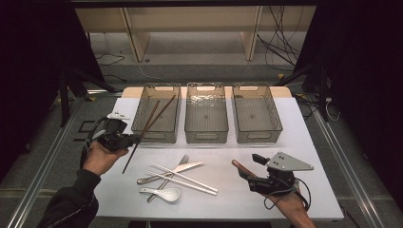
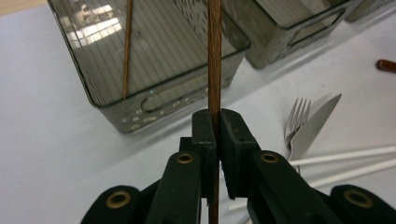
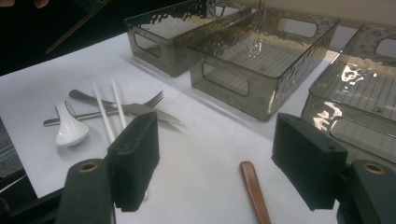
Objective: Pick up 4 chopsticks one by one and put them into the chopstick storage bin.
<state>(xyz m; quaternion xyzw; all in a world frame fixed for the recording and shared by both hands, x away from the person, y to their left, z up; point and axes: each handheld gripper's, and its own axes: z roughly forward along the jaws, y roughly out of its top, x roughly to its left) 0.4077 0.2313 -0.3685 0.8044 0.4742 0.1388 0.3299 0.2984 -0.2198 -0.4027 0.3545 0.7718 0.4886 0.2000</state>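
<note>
High view: I pinch a brown chopstick (image 1: pixel 130 156) in my left gripper (image 1: pixel 134 139), just beside the left bin (image 1: pixel 142 135).
Right gripper (image 3: pixel 215 158): jaws spread, empty, over a wooden handle (image 3: pixel 254 191).
Advice: I lift higher, clear the rim, lay it alongside the chopsticks inside.

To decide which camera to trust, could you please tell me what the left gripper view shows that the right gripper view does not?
Left gripper view: the left tongs shut on a thin brown wooden chopstick, and a second chopstick leaning in a bin. Right gripper view: the right tongs open, a brown wooden handle on the table before them, and a white ceramic spoon. Shared: smoky plastic bins, steel fork, steel knife, white chopsticks, white table.
</note>
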